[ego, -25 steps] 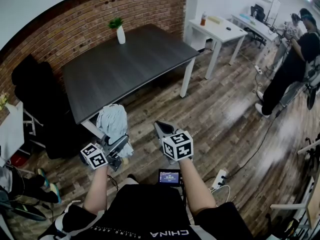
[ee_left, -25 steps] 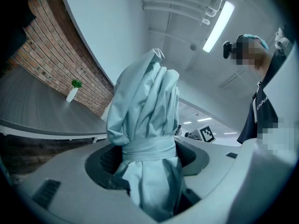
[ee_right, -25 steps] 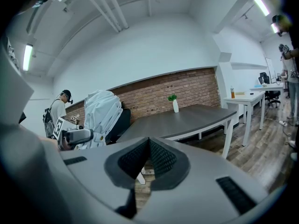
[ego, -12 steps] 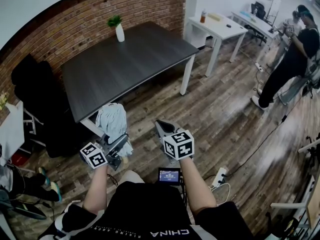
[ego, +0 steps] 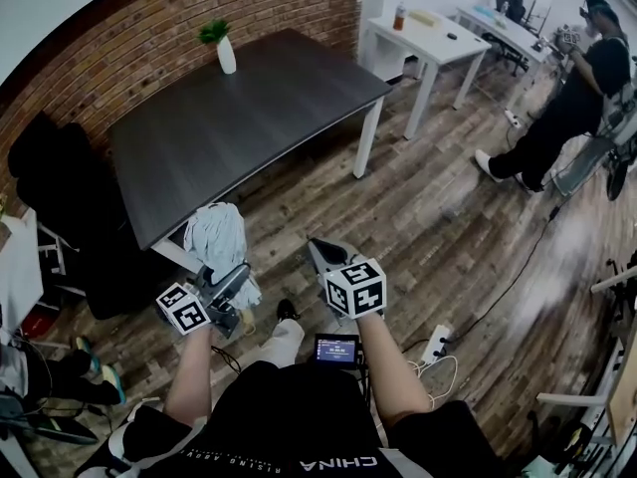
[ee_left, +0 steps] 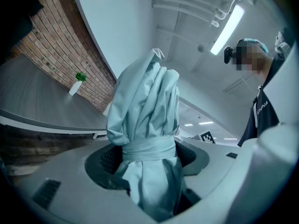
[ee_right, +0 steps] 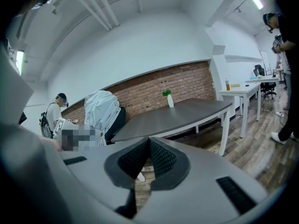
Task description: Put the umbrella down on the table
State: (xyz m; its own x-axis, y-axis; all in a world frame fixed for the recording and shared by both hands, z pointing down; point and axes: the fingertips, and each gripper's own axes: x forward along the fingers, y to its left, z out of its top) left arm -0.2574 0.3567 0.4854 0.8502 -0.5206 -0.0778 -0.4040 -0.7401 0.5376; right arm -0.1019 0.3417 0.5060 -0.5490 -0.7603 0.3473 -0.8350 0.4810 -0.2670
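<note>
Between the jaws of the left gripper [ego: 231, 279] a folded umbrella [ego: 217, 239] is clamped, its pale blue-grey canopy gathered into loose, crumpled folds and bound round the middle by a strap of the same cloth. In the left gripper view the strapped waist is seen sitting right at the dark ribbed pads, which are pressed against it from both sides, while the bulkier upper part of the bundle is seen rising clear above them. From the head view the umbrella is found in the air in front of the person, just short of the near edge of the dark table [ego: 249, 118], with the wooden floor [ego: 438, 237] below it; it is not laid on the tabletop. A small white vase with a green plant [ego: 223, 50] is seen near the table's far edge, by the brick wall [ego: 169, 28]. The left forearm is stretched forward and the gripper is held about level, its marker cube turned up toward the head camera. The right gripper [ego: 320, 253] is held just beside the left one, apart from the umbrella, on a forearm likewise stretched forward, and is tipped a little toward the floor. Its jaws are drawn together at the tips, and nothing is held between them. A second person in dark clothes [ego: 572, 98] is seen standing well apart at the right.
</note>
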